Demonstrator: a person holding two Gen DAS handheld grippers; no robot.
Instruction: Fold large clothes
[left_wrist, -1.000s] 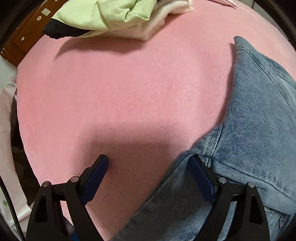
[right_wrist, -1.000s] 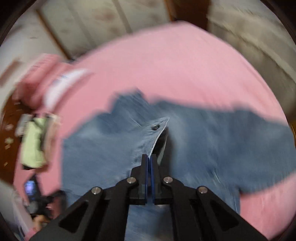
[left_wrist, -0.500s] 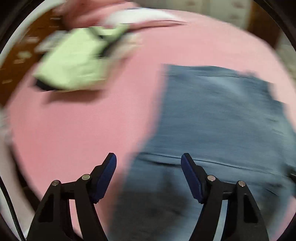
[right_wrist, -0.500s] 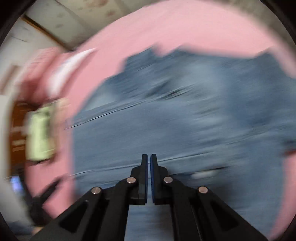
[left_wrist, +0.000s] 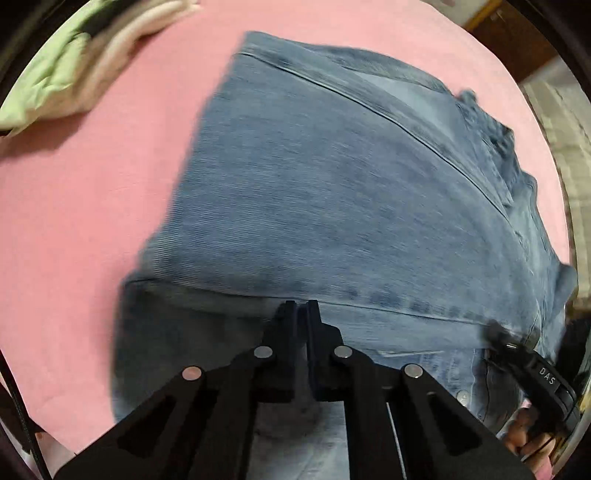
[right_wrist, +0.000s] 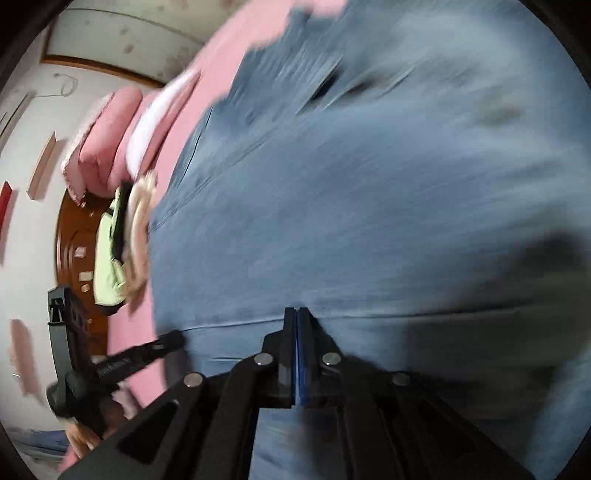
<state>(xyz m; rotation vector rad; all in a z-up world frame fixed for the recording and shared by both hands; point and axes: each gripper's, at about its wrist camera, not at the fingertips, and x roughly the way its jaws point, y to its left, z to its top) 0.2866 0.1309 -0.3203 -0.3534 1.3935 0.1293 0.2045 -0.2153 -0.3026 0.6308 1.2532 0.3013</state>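
A pair of blue jeans (left_wrist: 332, 192) lies spread on the pink bed cover (left_wrist: 74, 203). My left gripper (left_wrist: 301, 308) is shut on a folded edge of the jeans near me. My right gripper (right_wrist: 297, 314) is shut on the jeans (right_wrist: 369, 192) at a fold line; the denim fills most of that blurred view. The other gripper shows at the right edge of the left wrist view (left_wrist: 535, 373) and at the lower left of the right wrist view (right_wrist: 122, 362).
A pile of light green and cream clothes (left_wrist: 74, 66) lies at the far left of the bed, also in the right wrist view (right_wrist: 118, 243). Pink pillows (right_wrist: 107, 140) sit by the wooden headboard (right_wrist: 74, 236). The bed edge runs along the right (left_wrist: 554, 184).
My left gripper was open and has closed on the jeans' edge. Both grippers have moved over the jeans, and the denim now lies folded over, filling both views.
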